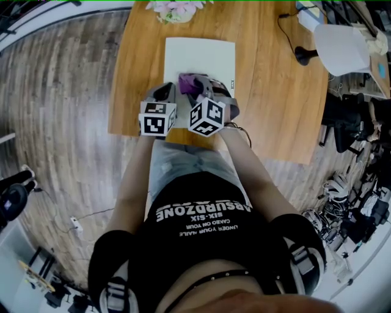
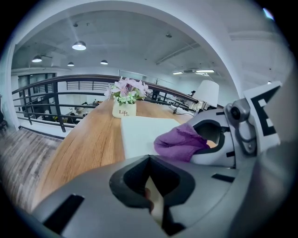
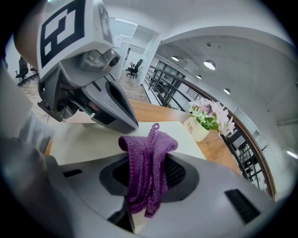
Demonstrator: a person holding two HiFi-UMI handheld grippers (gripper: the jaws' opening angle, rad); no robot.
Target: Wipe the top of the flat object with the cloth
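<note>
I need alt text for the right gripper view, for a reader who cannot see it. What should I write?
A purple cloth is clamped in the right claw and hangs out of it in folds. Beyond it lies a white flat object on a wooden table, with the left claw over it at upper left and a pot of flowers at the far end.

Flower pot [image 1: 176,10] beyond white pad [image 1: 201,58]

"Life" on flower pot [image 2: 124,110]; "ABSURDZONE" on black shirt [image 1: 201,241].
</note>
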